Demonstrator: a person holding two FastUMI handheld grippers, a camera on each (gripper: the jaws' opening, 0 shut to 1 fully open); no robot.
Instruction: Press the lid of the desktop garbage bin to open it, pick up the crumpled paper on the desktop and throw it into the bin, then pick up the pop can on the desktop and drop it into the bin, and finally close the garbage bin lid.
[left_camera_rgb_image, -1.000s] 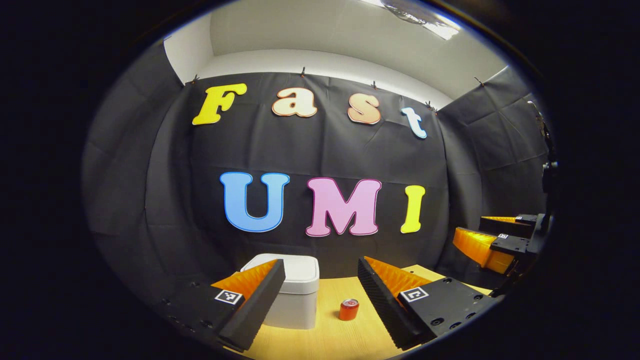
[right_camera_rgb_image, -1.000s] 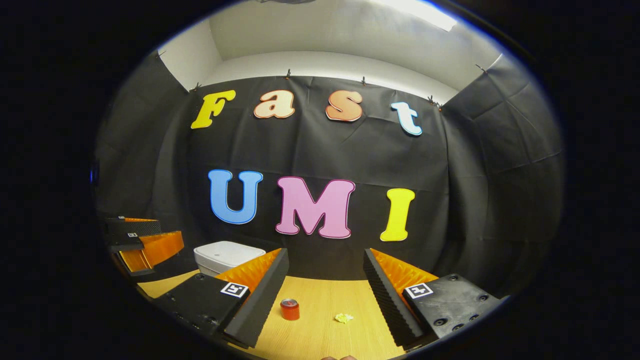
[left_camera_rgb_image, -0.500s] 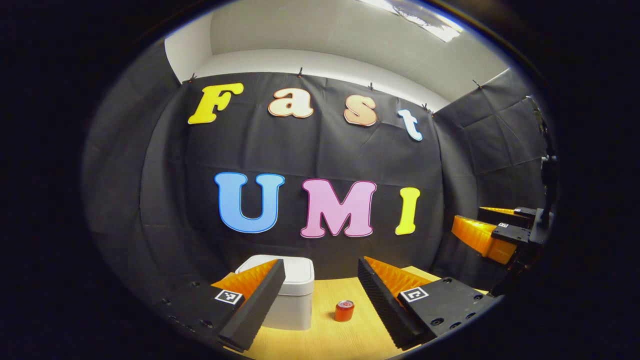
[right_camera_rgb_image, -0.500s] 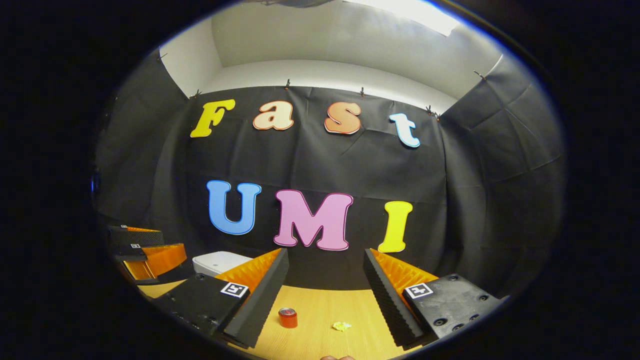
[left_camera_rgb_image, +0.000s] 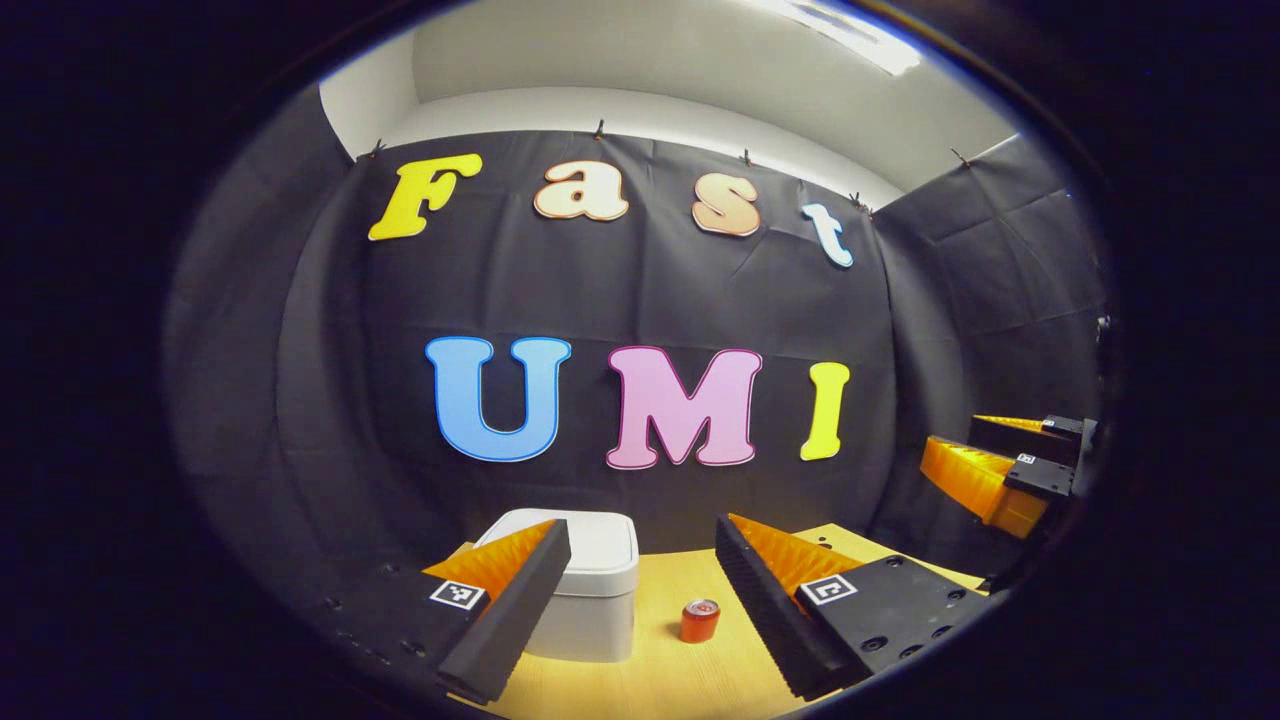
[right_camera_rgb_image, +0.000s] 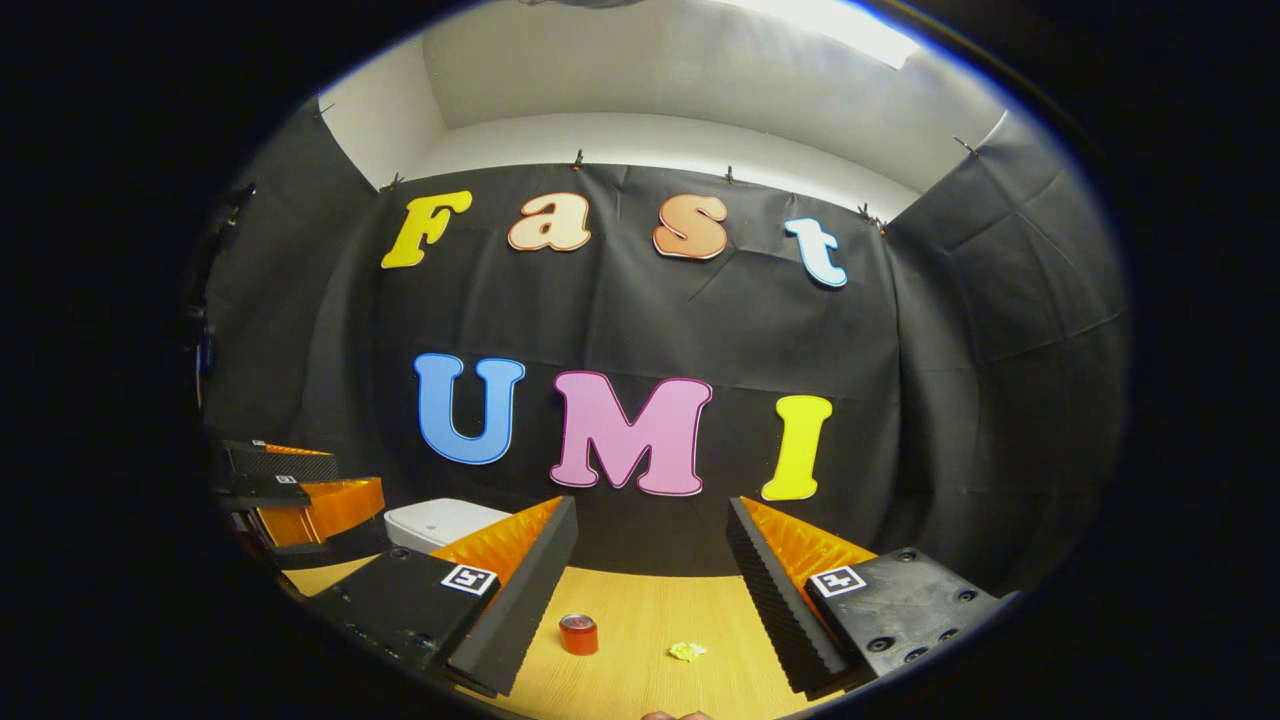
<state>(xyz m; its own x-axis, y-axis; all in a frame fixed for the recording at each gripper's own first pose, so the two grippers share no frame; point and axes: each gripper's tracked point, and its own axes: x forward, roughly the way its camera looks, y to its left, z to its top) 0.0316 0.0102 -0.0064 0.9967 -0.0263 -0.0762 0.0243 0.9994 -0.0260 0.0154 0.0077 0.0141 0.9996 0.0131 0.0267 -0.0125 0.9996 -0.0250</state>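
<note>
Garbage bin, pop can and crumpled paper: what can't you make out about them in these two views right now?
- Garbage bin: in the left gripper view, the left hand-held gripper finger covers its left side; in the right gripper view, the right hand-held gripper finger hides its body.
- Pop can: too small to read any print.
- Crumpled paper: too small for detail.

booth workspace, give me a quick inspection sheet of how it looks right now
surface: wooden desktop, bare between the items
bin: white garbage bin, lid shut
pop can: red, upright, right of the bin
crumpled paper: small yellowish wad, right of the can
clutter: nothing seen
left tongs: open, empty, raised before the bin
right tongs: open, empty, above can and paper
cables: nothing seen
surroundings: black cloth walls, white ceiling above
</note>
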